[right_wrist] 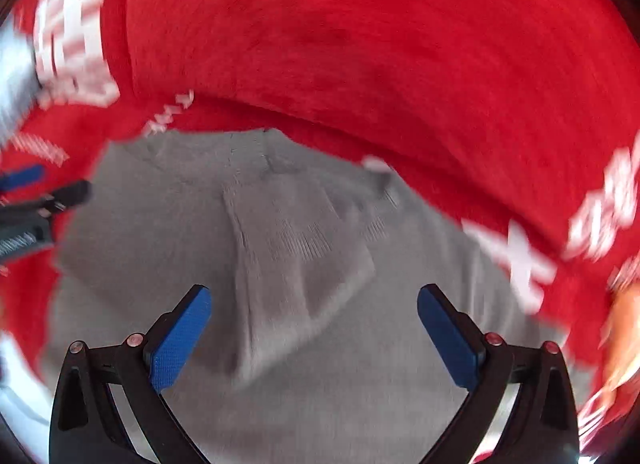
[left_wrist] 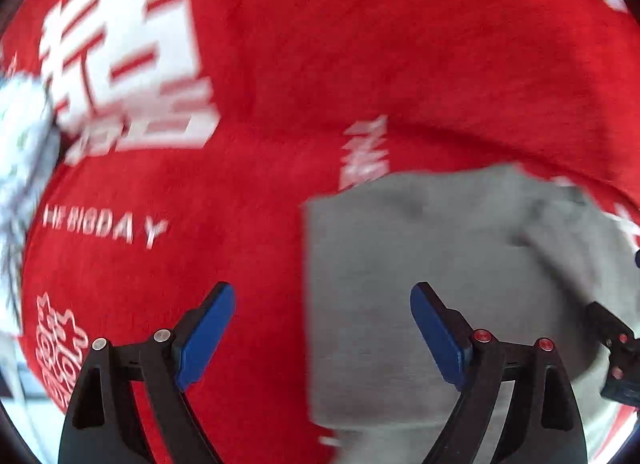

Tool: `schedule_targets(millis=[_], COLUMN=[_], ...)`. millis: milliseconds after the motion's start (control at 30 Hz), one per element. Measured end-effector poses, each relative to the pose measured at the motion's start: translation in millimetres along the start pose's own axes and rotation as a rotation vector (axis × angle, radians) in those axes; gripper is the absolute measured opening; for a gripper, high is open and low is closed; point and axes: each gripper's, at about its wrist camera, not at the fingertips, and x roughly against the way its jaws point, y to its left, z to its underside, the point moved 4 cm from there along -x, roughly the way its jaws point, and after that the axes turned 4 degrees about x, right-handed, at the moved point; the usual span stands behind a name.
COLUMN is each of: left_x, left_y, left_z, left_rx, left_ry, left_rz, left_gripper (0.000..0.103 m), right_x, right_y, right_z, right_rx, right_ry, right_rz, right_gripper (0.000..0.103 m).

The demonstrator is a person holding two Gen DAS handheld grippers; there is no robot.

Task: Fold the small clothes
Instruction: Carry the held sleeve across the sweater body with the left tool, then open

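A small grey garment [right_wrist: 304, 264] is lying on a red cloth [left_wrist: 280, 43] printed with white lettering, and both grippers are pointing down at it. In the right wrist view the garment is spreading under and between the blue pads [right_wrist: 180, 336] of the right gripper [right_wrist: 314, 336], with a folded flap running up its middle; the jaws are standing wide apart with nothing pinched between them. In the left wrist view the left gripper [left_wrist: 322, 334] is hanging over the garment's left edge, one pad above the red cloth and the other above the grey fabric, its jaws also spread wide and gripping nothing. A pale fluffy thing [left_wrist: 20, 143] is showing at the far left, too blurred to identify.
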Motion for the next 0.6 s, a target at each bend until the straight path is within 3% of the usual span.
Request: schedule_targets(millis=[33, 100, 133, 167, 233, 333, 400, 467, 500, 567, 600], left_x=[-7.5, -17.0, -18.9, -18.9, -17.7, -24.5, -30.4, -33.2, -33.3, -31.0, -28.5], left_y=[4.0, 5.9, 5.7, 4.3, 2.8, 2.1, -4.1, -2.4, -1.5, -4.4, -7.6], left_z=[2.4, 7.7, 9.9, 11.0, 9.5, 4.9, 1.0, -0.8, -0.9, -1.3, -1.8], left_rx=[0.017, 0.031, 0.030, 0.029, 0.027, 0.033, 0.046, 0.073, 0.083, 0.086, 0.082], left_ry=[0.018, 0.040, 0.045, 0.045, 0.044, 0.080, 0.105, 0.126, 0.133, 0.134, 0.128], left_rz=[-0.007, 0.000, 0.003, 0.011, 0.037, 0.076, 0.098, 0.113, 0.115, 0.149, 0.185], left_gripper=[0.090, 0.090, 0.090, 0.090, 0.090, 0.090, 0.090, 0.090, 0.090, 0.072, 0.045], right_x=[-12.2, -35.4, -41.9, -41.3, -22.6, -9.6, -15.5, -28.7, -31.7, -25.5, -26.7], right_y=[6.8, 12.5, 12.5, 5.6, -22.9, -75.9, -110.0, -126.3, -129.1, -134.1, -134.6], right_z=[-3.9, -8.5, -10.9, -10.2, -1.7, 25.8, 62.3, 98.0, 108.8, 124.1, 124.9], right_rx=[0.036, 0.087, 0.098, 0.073, -0.080, -0.396, -0.645, -0.840, -0.898, -0.989, -0.991], right_ry=[0.030, 0.084, 0.089, 0.074, -0.003, -0.087, -0.076, -0.020, -0.017, -0.063, -0.055], right_rz=[0.045, 0.129, 0.154, 0.135, 0.048, -0.152, -0.278, -0.403, -0.458, -0.510, -0.510], right_gripper=[0.088, 0.061, 0.025, 0.004, 0.004, 0.006, 0.018, 0.071, 0.071, 0.071, 0.071])
